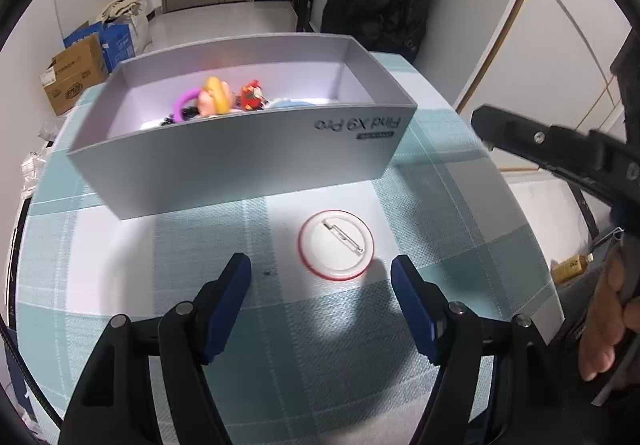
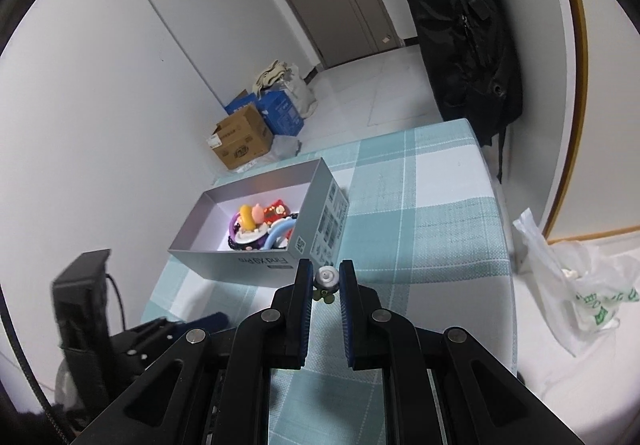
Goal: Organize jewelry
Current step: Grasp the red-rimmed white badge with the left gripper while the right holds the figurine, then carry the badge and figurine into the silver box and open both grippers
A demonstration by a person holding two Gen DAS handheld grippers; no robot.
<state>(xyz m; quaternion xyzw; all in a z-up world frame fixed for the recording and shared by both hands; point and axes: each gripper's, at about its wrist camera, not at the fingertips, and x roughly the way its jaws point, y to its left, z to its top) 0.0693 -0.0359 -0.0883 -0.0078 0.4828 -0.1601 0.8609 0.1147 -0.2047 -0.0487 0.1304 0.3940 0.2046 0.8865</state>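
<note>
Left wrist view: my left gripper [image 1: 320, 285] hangs w/ jaws apart, nothing between the blue pads, angled down at the teal-and-white checked woven tablecloth [image 1: 120, 265]. The round white pin badge w/ red rim [image 1: 336, 244] lies pin-side up, flat on the cloth, just beyond the tips at approx 12 o'clock, slightly toward the right pad. Metal clasp shows, so the printed face is down; thin and flat, prob. hard to get pads under. I judge the jaws are set wide so as to straddle its rim. Beyond it, also 12 o'clock, stands the open pale-grey cardboard phone box [image 1: 240, 161], smooth matte walls, w/ bright plastic charms [image 1: 218, 97] piled inside: yellow ring, purple loop, red figure. It's the collecting bin, I reckon. At 3 o'clock, the black right gripper body and a hand [image 1: 608, 321] on its handle.

Right wrist view: right gripper [image 2: 326, 281] is clamped on a small charm w/ grey-white rounded cap and green bits below [image 2: 326, 279], lifted clear of the cloth. The box sits at 11 o'clock, near the tips, not yet under them. A crumpled white plastic bag [image 2: 560, 277] lies at 3 o'clock, off the table.
</note>
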